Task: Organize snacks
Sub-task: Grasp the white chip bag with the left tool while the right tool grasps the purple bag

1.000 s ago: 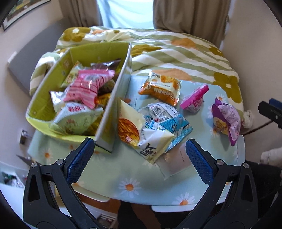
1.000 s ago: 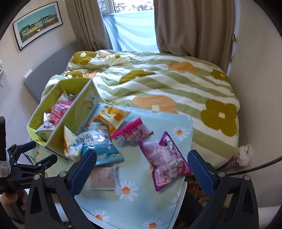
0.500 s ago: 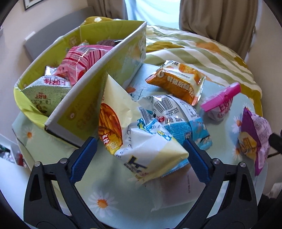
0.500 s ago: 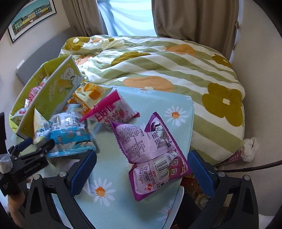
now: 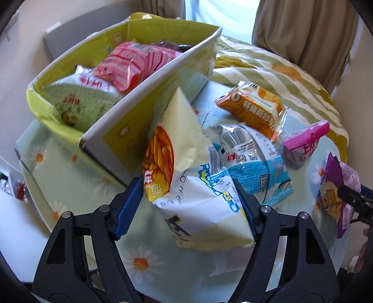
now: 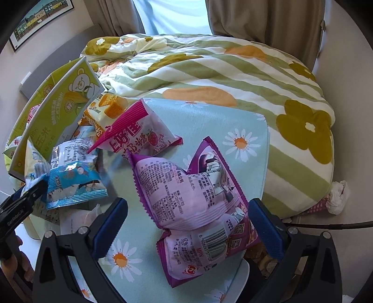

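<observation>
My left gripper [image 5: 190, 207] is open, its fingers on either side of a pale yellow fries bag [image 5: 186, 177] that leans against the green snack box [image 5: 121, 130]. The box holds a pink bag [image 5: 130, 63] and a green bag [image 5: 79, 102]. My right gripper [image 6: 186, 228] is open around a purple bag [image 6: 193, 205] lying on the daisy-print table [image 6: 233, 130]. A blue and white bag [image 6: 70, 174], a pink strawberry bag [image 6: 137, 132] and an orange bag [image 5: 254, 109] lie between them.
A bed with a green striped floral quilt [image 6: 233, 77] borders the table's far side. Curtains [image 6: 256, 18] hang behind it. A crumpled white tissue [image 6: 338, 198] lies past the table's right edge. A flat white packet [image 6: 77, 219] lies near the front edge.
Both grippers have moved forward and down. The left fingers now flank the fries bag and have narrowed somewhat. The right fingers now flank the purple bag.
</observation>
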`<move>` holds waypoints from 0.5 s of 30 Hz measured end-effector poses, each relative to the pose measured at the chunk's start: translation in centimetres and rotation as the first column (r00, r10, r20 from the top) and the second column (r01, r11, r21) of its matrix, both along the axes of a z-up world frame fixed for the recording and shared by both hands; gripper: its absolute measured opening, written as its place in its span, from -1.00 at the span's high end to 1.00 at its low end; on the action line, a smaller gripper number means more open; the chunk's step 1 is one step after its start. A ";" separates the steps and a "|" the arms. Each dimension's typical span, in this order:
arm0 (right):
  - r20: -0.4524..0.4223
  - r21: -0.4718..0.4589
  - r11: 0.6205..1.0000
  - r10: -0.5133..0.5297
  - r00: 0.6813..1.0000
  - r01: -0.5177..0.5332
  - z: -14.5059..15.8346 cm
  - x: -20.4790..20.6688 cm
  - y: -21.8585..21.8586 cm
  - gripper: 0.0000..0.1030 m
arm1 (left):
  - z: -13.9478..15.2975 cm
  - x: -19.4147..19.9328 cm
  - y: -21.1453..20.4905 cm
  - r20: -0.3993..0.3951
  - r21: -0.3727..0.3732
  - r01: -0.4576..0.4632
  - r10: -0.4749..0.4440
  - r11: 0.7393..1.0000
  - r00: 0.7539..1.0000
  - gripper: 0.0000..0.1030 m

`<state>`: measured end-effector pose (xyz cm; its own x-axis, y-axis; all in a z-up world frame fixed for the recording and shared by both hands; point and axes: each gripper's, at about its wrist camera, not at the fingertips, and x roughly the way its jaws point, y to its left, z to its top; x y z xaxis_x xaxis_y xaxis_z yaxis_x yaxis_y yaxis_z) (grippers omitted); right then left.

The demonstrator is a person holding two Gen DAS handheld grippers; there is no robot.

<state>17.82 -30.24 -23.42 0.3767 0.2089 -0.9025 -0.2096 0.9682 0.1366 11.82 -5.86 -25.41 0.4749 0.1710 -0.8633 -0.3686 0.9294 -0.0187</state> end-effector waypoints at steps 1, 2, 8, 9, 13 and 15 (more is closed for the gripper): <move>-0.002 -0.006 1.000 0.005 1.000 -0.005 -0.2 0.2 0.0 -0.99 | -0.3 -0.1 0.2 -0.011 -0.002 -0.005 0.005 1.000 1.000 -0.36; -0.005 -0.011 1.000 0.008 1.000 -0.008 -0.3 0.3 0.0 -0.99 | -1.1 0.2 0.6 -0.040 -0.010 -0.016 0.015 1.000 0.999 -0.29; -0.024 -0.037 0.999 0.033 0.999 -0.033 -1.1 0.8 0.1 -0.99 | -2.9 0.4 1.7 -0.075 -0.044 -0.012 0.009 0.999 0.997 -0.06; -0.023 -0.040 0.999 0.034 0.999 -0.035 -1.1 0.8 0.1 -0.99 | -2.8 0.3 1.6 -0.070 -0.039 -0.004 0.002 0.999 0.998 0.14; -0.032 -0.038 0.999 0.031 0.999 -0.032 -1.6 1.0 -0.1 -0.99 | -2.6 0.0 1.1 -0.055 -0.036 0.046 -0.048 0.998 0.997 0.27; -0.036 -0.033 0.999 0.031 0.999 -0.033 -1.8 1.1 -0.1 -0.89 | -2.4 -0.1 0.9 -0.051 -0.037 0.053 -0.055 0.998 0.997 0.27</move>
